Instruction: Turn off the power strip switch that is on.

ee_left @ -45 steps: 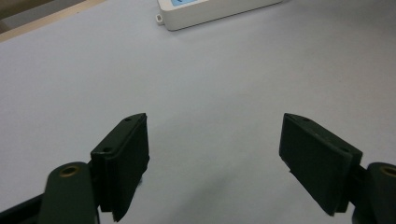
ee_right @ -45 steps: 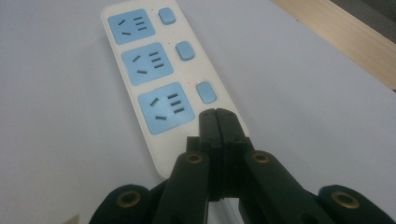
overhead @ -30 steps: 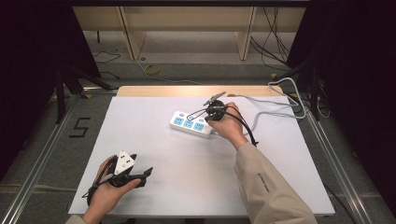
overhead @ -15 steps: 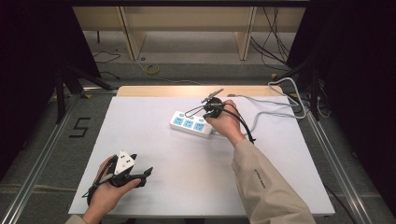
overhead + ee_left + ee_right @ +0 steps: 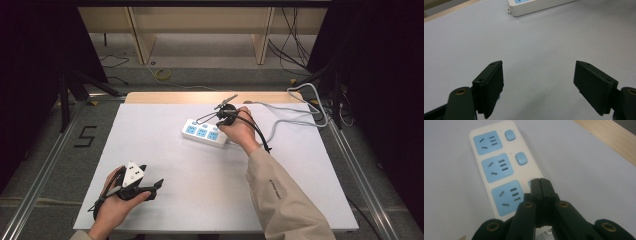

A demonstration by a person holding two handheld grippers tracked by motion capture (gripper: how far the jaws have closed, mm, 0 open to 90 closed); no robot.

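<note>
A white power strip [image 5: 204, 132] with three blue sockets lies at the back middle of the white table [image 5: 175, 185]. My right gripper [image 5: 223, 114] is over its right end, jaws shut together with nothing between them. In the right gripper view the closed tips [image 5: 540, 182] cover the nearest blue switch of the power strip [image 5: 496, 167]; a small red light [image 5: 523, 180] glows beside it. My left gripper [image 5: 150, 187] rests low at the front left, jaws wide open and empty. The strip's corner [image 5: 536, 6] appears far ahead in the left gripper view.
A grey cable [image 5: 295, 117] runs from the strip's right end and loops off the table's back right. The wooden back edge [image 5: 170, 97] borders the table. Two other blue switches [image 5: 509, 135] sit farther along the strip.
My right gripper has shifted slightly toward the strip's right end. The left gripper has stayed put.
</note>
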